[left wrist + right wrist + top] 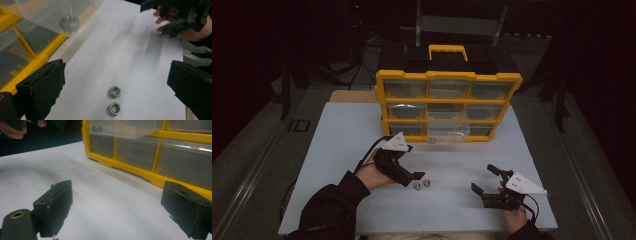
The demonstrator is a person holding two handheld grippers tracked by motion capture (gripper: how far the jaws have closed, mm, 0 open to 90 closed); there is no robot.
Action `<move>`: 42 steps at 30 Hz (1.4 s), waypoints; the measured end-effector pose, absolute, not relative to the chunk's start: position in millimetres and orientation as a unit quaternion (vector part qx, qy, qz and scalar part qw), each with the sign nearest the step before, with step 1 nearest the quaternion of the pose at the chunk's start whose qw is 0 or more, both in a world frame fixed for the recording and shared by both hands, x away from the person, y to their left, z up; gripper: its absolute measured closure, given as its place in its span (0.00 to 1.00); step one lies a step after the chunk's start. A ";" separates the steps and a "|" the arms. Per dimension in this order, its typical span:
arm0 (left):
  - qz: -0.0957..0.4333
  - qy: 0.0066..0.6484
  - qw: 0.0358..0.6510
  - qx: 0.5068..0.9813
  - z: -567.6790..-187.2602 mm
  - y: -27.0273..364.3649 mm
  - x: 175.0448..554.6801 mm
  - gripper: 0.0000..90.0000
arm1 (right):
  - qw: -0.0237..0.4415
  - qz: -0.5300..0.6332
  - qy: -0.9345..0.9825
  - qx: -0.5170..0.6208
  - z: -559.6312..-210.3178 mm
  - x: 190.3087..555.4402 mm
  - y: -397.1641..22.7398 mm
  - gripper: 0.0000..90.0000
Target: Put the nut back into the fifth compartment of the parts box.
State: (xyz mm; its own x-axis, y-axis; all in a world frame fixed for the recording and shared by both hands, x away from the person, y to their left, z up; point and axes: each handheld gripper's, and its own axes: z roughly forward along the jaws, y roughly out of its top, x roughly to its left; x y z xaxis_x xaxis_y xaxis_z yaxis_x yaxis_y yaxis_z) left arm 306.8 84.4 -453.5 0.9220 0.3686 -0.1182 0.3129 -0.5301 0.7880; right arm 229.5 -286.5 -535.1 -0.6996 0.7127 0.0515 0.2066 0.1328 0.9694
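Note:
Two steel hex nuts (422,184) lie side by side on the white table top (342,150). In the left gripper view they are the far nut (115,91) and the near nut (115,109), both between the wide-apart jaws. My left gripper (414,176) (116,75) is open just beside and over them, holding nothing. My right gripper (483,179) (116,197) stands open over bare table at the front right. A yellow organizer (447,76) (150,176) with clear drawers stands at the back. Its bottom middle drawer (447,129) (50,12) is pulled out, with a metal piece (68,22) inside.
The organizer's black top and yellow handle (447,49) rise behind its drawers. The right hand and its gripper (180,17) show far off in the left gripper view. The left hand (15,127) shows at the top left of the right gripper view. Dark floor surrounds the table.

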 end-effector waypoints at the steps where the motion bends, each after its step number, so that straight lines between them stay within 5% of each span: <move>1: 0.034 0.192 0.440 0.876 -458.7 84.0 305.0 0.01 | 0.219 0.576 0.720 0.320 -535.3 229.6 -286.3 0.12; 16: 0.024 0.174 0.424 0.888 -492.0 78.1 295.4 0.05 | 0.219 0.576 0.720 0.319 -535.2 229.5 -286.2 0.12; 42: 0.025 0.117 0.368 0.922 -543.6 68.5 293.9 0.53 | 0.215 0.575 0.722 0.320 -535.5 229.4 -286.2 0.12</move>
State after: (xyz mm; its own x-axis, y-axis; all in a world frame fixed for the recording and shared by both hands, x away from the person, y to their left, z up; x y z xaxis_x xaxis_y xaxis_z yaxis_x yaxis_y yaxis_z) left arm 293.9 68.5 -543.6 0.9715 0.2336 -0.0402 0.1971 -0.7019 0.6845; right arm 229.4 -286.2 -535.5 -0.7028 0.7090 0.0576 0.2143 0.1338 0.9676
